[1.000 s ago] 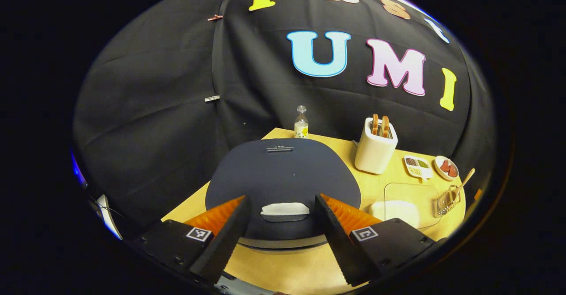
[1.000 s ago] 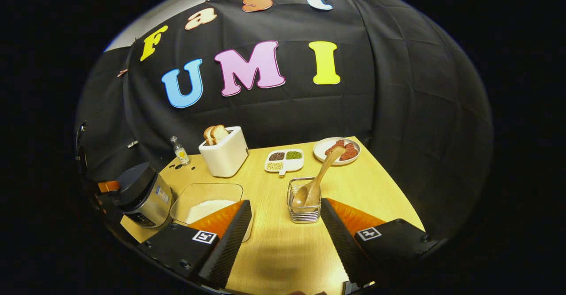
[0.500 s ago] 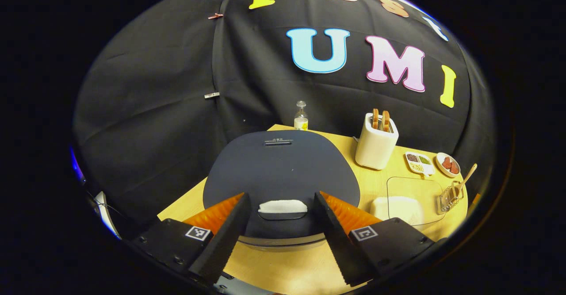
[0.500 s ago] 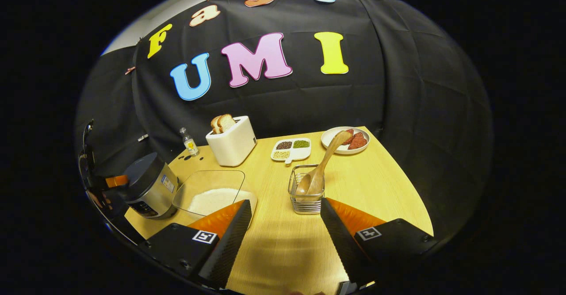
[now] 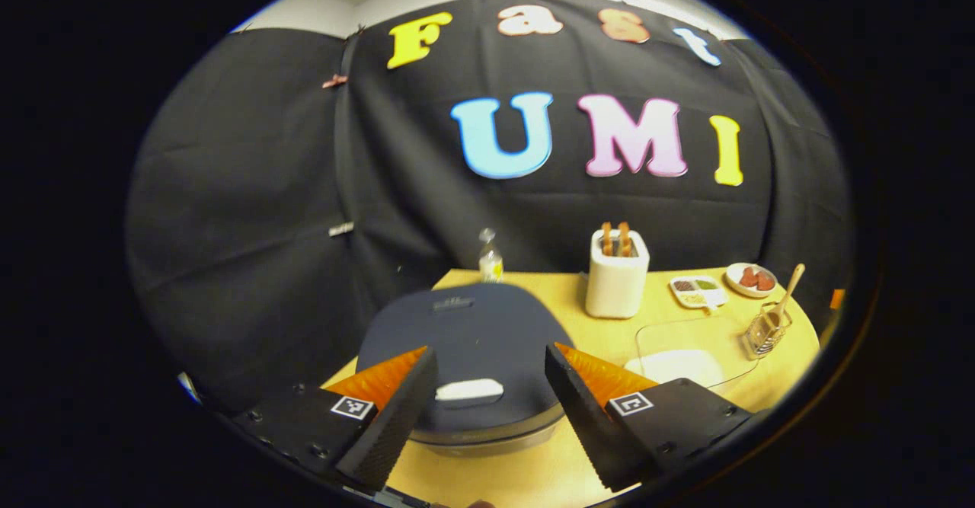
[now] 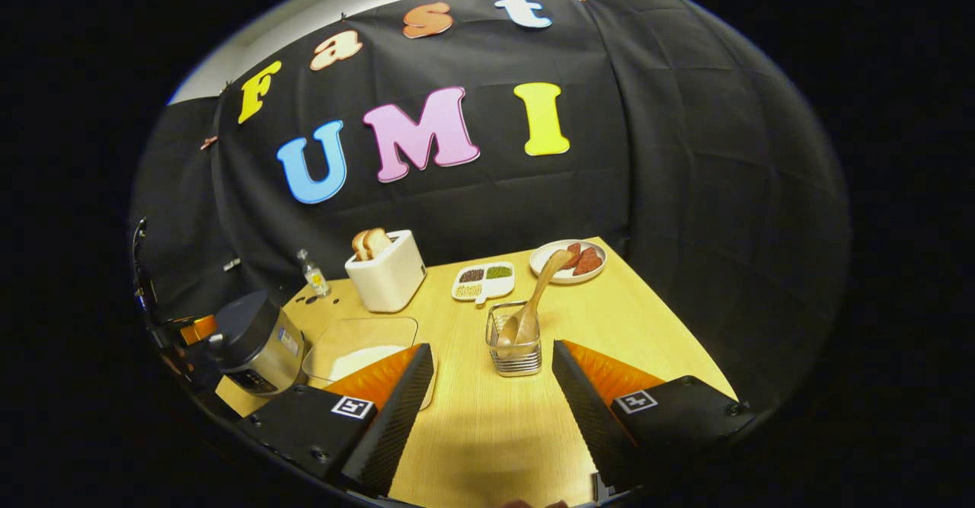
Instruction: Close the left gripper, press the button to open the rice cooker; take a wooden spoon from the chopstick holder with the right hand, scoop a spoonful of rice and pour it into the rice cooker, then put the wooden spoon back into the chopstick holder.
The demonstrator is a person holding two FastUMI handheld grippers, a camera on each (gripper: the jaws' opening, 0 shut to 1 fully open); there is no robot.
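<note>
On the pale wooden table (image 6: 624, 325), backed by black cloth, the dark-lidded silver rice cooker (image 6: 255, 340) sits closed at the left edge. Its white button (image 5: 468, 391) lies between the left gripper (image 5: 487, 405)'s wide-spread fingers (untouched). Near the table's middle, the wire chopstick holder (image 6: 516, 346) holds the wooden spoon (image 6: 533, 302), beside a clear tray of white rice (image 6: 358, 348). The right gripper (image 6: 491, 409) hovers open and empty in front of the holder.

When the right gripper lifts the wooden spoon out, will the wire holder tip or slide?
Possibly: the chopstick holder looks light, thin wire. The wooden spoon leans sideways, so pulling along its slant may drag it.
</note>
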